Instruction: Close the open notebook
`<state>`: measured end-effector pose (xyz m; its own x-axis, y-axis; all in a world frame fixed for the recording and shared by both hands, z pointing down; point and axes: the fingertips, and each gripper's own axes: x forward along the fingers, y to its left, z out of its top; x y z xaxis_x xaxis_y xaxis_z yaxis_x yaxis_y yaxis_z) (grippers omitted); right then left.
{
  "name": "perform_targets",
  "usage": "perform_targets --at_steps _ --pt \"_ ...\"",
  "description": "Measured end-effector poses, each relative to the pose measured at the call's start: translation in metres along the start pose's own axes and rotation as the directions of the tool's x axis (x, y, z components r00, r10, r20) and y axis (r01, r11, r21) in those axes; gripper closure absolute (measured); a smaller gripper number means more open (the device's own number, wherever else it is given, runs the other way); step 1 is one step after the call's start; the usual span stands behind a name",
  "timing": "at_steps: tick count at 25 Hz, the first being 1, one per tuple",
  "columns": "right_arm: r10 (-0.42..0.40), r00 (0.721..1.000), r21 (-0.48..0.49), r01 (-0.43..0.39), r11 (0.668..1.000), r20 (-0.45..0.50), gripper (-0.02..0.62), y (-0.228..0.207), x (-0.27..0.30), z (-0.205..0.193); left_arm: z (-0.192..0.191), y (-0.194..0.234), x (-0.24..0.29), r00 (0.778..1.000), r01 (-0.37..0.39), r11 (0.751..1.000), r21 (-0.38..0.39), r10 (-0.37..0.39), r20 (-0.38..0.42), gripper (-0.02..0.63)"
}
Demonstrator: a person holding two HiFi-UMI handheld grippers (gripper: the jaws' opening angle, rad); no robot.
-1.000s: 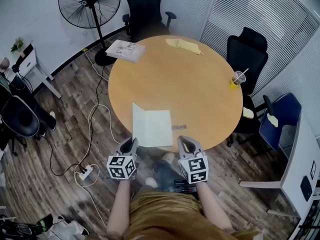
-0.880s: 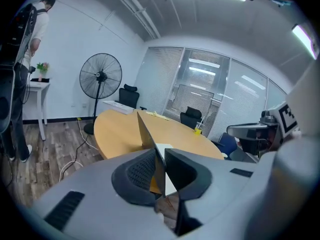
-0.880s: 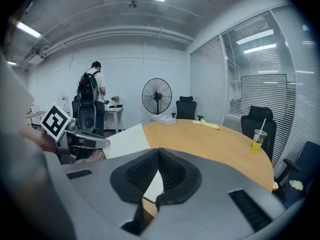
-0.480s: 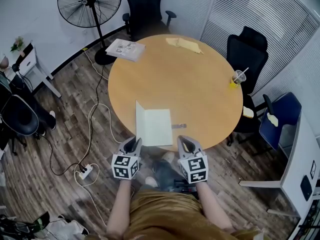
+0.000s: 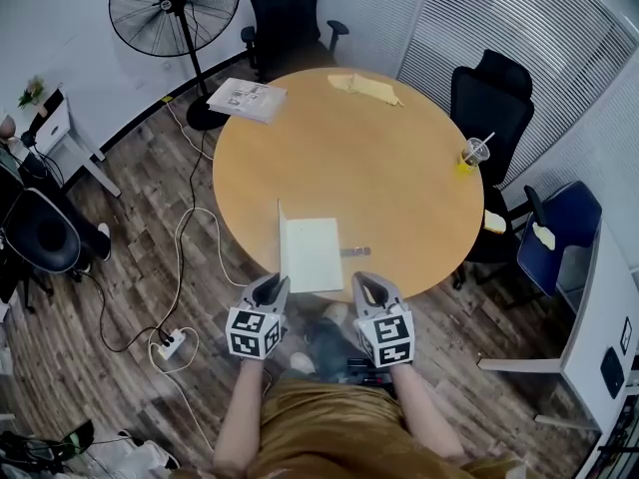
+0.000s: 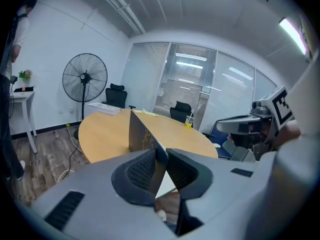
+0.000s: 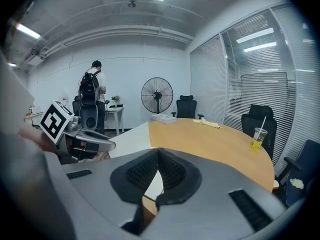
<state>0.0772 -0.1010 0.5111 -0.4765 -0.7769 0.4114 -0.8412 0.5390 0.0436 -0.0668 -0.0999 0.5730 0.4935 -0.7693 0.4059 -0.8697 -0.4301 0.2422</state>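
Round and wooden, the table stands on a plank floor among black chairs, with a fan behind it. Near its close edge lies the notebook, half open: its right half is flat with a white page up, and its left cover is raised roughly upright. The left gripper is at the notebook's near left corner. Its fingers have just been opening and stand slightly spread, the dark cover between them, close against the left finger, with a gap showing on the other side. The right gripper hovers by the near right corner, fingers pressed together at the tips, nothing in them. A small dark thing lies just right of the notebook. On the far side are papers and a yellow cloth, and at the right rim a cup with a straw
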Motion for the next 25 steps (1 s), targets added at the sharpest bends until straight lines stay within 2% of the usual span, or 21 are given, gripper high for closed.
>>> perform_targets --at_steps 3,6,25 --pt "-0.002 1.0 0.004 0.002 1.0 -0.005 0.584 -0.001 0.0 -0.002 0.001 -0.006 0.004 1.0 0.008 0.998 0.056 -0.007 -0.021 0.526" --pt "0.001 1.0 0.002 -0.001 1.0 -0.01 0.584 0.001 0.0 -0.005 0.0 -0.011 0.007 0.999 0.024 0.997 0.072 -0.021 -0.031 0.524" --pt "-0.025 0.999 0.026 0.026 0.999 -0.037 0.584 -0.014 0.005 -0.015 -0.003 -0.045 0.032 0.984 0.171 0.982 0.081 -0.165 -0.073 0.486"
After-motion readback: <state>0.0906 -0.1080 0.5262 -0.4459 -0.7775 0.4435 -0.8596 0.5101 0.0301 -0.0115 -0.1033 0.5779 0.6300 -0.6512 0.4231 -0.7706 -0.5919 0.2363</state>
